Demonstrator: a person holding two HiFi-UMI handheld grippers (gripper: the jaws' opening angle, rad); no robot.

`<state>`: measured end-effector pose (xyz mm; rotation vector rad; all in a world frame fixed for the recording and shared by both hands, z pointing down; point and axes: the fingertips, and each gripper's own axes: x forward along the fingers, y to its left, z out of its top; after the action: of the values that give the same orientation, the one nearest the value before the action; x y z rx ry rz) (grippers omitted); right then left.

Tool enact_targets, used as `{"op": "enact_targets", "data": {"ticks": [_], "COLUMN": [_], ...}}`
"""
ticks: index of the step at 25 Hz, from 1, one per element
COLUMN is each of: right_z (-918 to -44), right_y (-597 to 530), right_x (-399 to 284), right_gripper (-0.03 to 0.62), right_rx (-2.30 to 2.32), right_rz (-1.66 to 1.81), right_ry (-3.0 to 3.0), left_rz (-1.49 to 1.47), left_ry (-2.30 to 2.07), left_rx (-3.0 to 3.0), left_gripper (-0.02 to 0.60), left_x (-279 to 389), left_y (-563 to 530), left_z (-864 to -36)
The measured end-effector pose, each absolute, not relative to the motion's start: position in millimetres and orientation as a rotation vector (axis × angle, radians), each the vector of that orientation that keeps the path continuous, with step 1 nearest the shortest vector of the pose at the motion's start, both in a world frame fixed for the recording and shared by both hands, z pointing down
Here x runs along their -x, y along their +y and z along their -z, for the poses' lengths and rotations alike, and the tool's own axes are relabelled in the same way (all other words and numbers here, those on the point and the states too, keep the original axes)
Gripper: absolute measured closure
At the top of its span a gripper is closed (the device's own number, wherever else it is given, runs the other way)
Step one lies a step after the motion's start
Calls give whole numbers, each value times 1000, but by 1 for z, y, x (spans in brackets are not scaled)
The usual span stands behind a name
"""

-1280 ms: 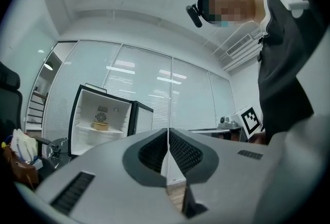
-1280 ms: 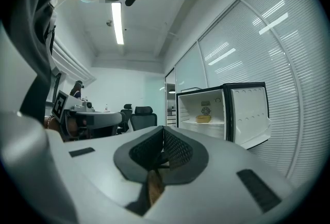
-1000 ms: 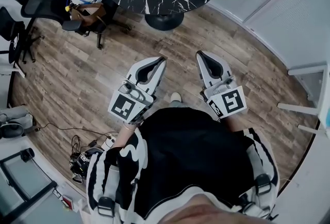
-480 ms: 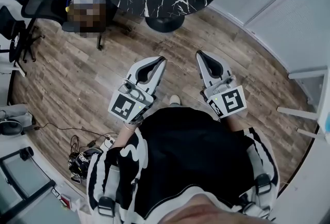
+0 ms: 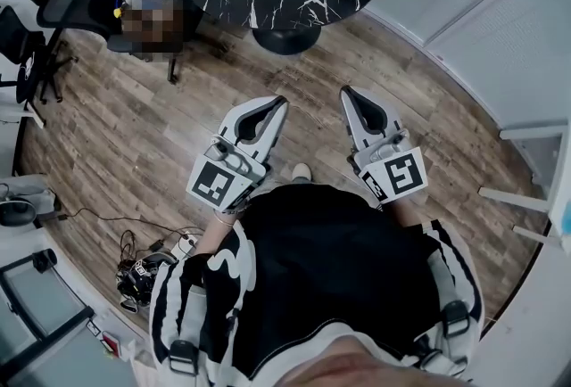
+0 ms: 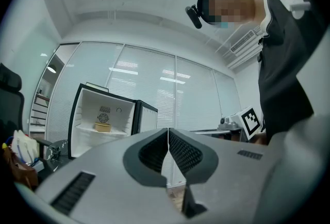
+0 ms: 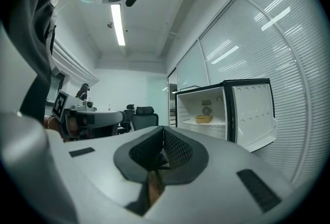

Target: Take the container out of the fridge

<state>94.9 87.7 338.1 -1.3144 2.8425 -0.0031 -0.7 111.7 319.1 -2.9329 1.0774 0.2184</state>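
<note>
- The left gripper (image 5: 278,102) is clenched, its ribbed pads meeting along a thin seam with nothing between them.
- The right gripper (image 5: 347,94) is clenched too and just as empty; both are held out level in front of the person, side by side above the wooden floor (image 5: 134,127).
- The fridge (image 7: 192,108) stands on a dark marbled worktop (image 5: 268,4), well apart from both grippers, with its door (image 7: 253,114) swung wide.
- The container (image 7: 204,119), a small shallow tan tub, sits alone on the upper shelf, close to the back wall (a round vent shows just above it).
- Step in hand, as I judge it: the approach. Nothing has been reached for, and the container is untouched on its shelf.
- The next move calls for closing the gap to the worktop, then parting one gripper's pads wide enough to straddle the tub.
- The right gripper looks the better placed, since the open door hangs on that side and must be skirted, not struck.
</note>
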Motion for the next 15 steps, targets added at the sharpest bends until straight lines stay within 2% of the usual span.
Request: {"op": "enact_targets", "data": {"ticks": [15], "right_z": [-338], "right_y": [91], "right_x": [-85], "right_gripper": [583], "right_rx": [1286], "right_rz": [1], "right_ry": [2851], "left_rz": [-216], "left_ry": [1078], "left_rx": [2924], "left_gripper": [569], "left_x": [6], "left_y": [115], "left_z": [-317]}}
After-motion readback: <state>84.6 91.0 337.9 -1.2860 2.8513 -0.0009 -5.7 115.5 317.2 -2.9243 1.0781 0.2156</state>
